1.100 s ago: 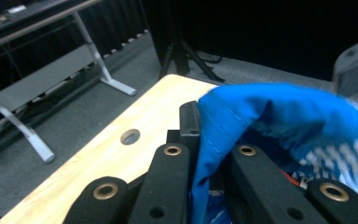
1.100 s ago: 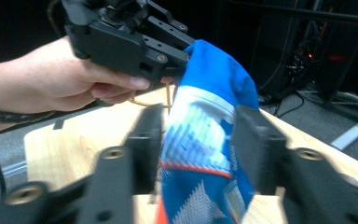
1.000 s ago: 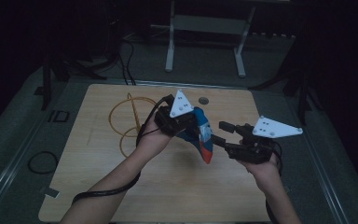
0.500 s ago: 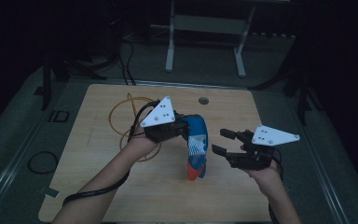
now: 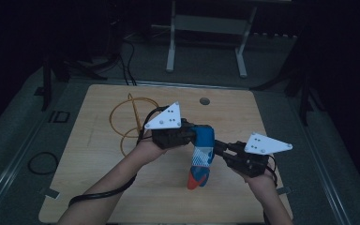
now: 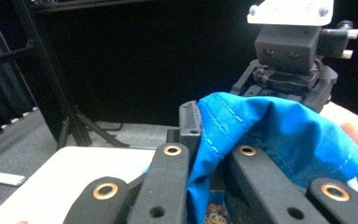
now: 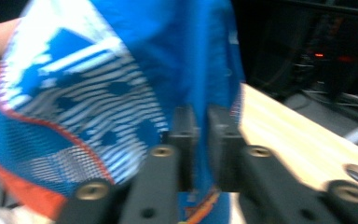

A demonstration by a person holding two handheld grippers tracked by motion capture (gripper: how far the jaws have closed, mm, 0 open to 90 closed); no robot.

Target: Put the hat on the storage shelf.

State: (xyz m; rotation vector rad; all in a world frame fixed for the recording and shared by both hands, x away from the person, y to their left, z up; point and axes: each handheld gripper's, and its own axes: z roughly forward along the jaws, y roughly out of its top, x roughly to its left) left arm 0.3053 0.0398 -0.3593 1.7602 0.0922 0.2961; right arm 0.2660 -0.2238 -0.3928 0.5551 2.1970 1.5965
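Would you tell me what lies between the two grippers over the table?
In the high view, the blue cloth bag hangs between the left gripper and the right gripper; both grip it.

Blue cloth bag (image 5: 202,151), white-striped mesh panel and orange lower end, hangs upright from my fingers above the counter's near middle, its lower end close to the surface.

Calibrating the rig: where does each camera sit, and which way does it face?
High view: above the person's side, facing forward and down on the table; both forearms show.
Left gripper view: on the left gripper, along its jaws.
Right gripper view: on the right gripper, along its jaws.
Shared: the blue cloth, clamped by both.
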